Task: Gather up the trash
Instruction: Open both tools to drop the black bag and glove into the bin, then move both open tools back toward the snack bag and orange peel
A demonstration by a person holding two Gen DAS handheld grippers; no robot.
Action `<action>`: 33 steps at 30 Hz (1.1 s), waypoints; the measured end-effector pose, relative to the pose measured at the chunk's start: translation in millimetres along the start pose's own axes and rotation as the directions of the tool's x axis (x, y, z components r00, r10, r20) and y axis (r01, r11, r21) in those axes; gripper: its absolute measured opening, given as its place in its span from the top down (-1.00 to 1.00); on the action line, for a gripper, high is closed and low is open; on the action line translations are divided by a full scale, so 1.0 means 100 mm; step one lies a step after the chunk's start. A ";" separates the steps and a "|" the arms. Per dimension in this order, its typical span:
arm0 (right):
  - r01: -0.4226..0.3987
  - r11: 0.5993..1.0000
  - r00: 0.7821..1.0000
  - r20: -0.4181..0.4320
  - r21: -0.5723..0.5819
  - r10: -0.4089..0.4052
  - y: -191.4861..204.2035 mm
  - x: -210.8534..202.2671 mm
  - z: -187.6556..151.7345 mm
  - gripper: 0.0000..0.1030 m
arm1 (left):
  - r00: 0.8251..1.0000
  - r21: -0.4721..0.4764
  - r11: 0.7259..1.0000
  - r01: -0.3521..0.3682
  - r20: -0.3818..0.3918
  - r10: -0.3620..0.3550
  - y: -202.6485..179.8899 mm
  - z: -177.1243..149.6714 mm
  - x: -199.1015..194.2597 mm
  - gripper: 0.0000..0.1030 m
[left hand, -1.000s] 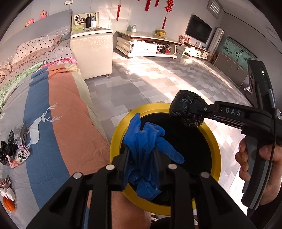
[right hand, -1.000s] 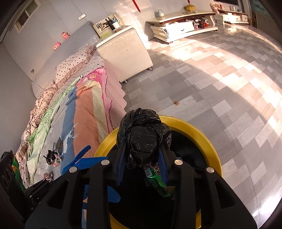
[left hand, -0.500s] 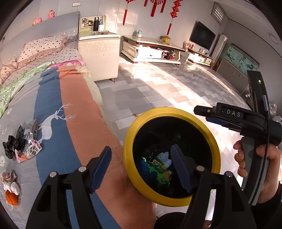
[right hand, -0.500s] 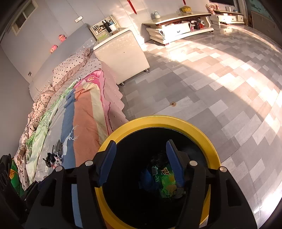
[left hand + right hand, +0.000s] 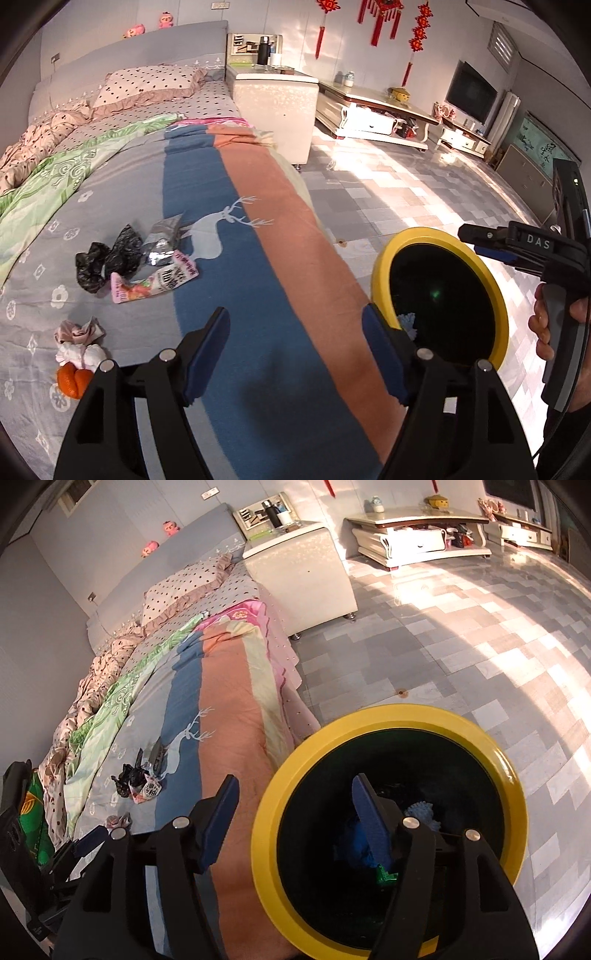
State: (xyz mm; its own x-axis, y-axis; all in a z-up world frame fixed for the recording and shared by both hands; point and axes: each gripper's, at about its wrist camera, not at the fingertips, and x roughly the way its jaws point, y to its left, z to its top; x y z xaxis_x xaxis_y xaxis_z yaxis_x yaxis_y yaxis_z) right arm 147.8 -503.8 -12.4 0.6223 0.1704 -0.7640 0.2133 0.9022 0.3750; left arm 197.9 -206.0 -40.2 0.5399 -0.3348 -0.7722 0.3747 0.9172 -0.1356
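My left gripper (image 5: 295, 314) stands open and empty over the striped blanket (image 5: 258, 258), left of the yellow-rimmed bin (image 5: 380, 266). Farther left on the bed lie black bag scraps (image 5: 107, 258), a silver wrapper (image 5: 162, 243), a pink-white snack packet (image 5: 155, 280), crumpled tissue (image 5: 79, 343) and orange peel (image 5: 74, 380). My right gripper (image 5: 295, 781) straddles the bin's rim (image 5: 266, 819); its jaws are opening with nothing between them. Inside the bin I see a blue glove (image 5: 354, 845) and a green wrapper (image 5: 386, 877).
A white nightstand (image 5: 275, 103) stands past the bed's end, and a low TV cabinet (image 5: 376, 114) runs along the far wall. The tiled floor (image 5: 443, 646) spreads to the right of the bin. A person's hand (image 5: 546, 325) holds the right gripper's handle.
Both grippers opened: the blue glove left the left one and the black bag left the right one, both into the bin. Both views then swung left toward the bed.
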 end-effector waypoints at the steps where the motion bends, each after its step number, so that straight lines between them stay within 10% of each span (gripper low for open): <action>1: -0.010 1.000 1.000 -0.005 -0.016 0.010 0.10 0.03 0.00 -0.18 | 1.000 -0.012 1.000 -0.015 0.000 0.015 0.09 -0.02 -0.03 -0.37; 33: -0.177 0.927 0.966 -0.241 -0.331 0.098 2.57 1.57 -0.33 -0.18 | 0.967 -0.300 0.920 -0.252 -0.117 0.226 2.19 -0.99 -0.25 -0.37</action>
State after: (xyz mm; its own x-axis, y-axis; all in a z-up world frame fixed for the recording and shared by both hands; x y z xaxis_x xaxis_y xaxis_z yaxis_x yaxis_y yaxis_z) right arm 275.0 -232.4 -53.1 0.4405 0.3486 -0.8273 -0.1613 0.9373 0.3091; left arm 191.9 24.7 -111.4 0.5184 -0.0909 -0.8503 -0.0172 0.9930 -0.1166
